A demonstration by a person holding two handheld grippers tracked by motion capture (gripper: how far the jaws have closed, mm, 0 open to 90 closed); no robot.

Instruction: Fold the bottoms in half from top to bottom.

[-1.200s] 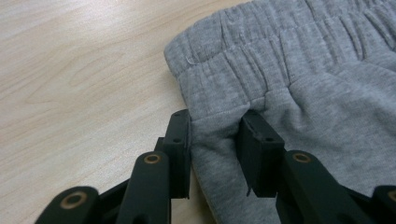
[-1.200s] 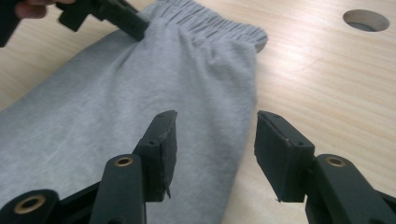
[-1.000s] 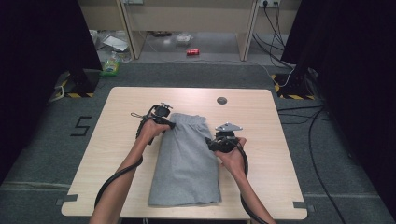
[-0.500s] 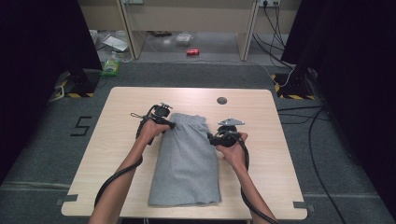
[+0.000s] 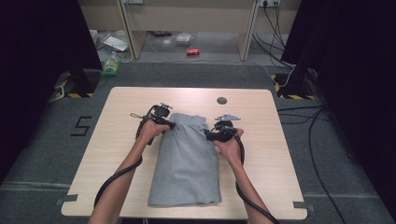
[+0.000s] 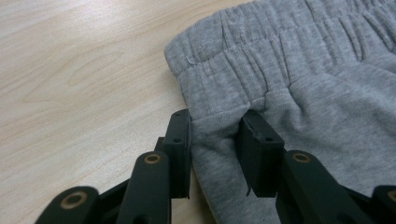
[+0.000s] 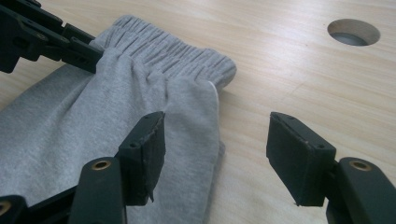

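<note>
A grey folded sweat garment [image 5: 187, 158] lies lengthwise on the wooden table [image 5: 116, 140], its elastic waistband [image 6: 261, 60] at the far end. My left gripper [image 5: 169, 125] sits at the garment's far left corner. Its jaws [image 6: 215, 121] pinch a fold of grey fabric just below the waistband. My right gripper [image 5: 208, 135] is at the garment's right edge near the waistband, and it is open [image 7: 217, 126]. One jaw rests over the fabric [image 7: 70, 121] and the other over bare wood. The left gripper [image 7: 88, 56] also appears across the cloth in the right gripper view.
A round cable hole [image 5: 222, 100] is in the table beyond the right gripper, also seen close up [image 7: 353, 31]. Bare wood lies on both sides of the garment. Cables trail from both grippers toward the near edge. Clutter sits on the floor beyond the table.
The right gripper has edged slightly forward along the garment's right edge. The left gripper and the garment have stayed where they were.
</note>
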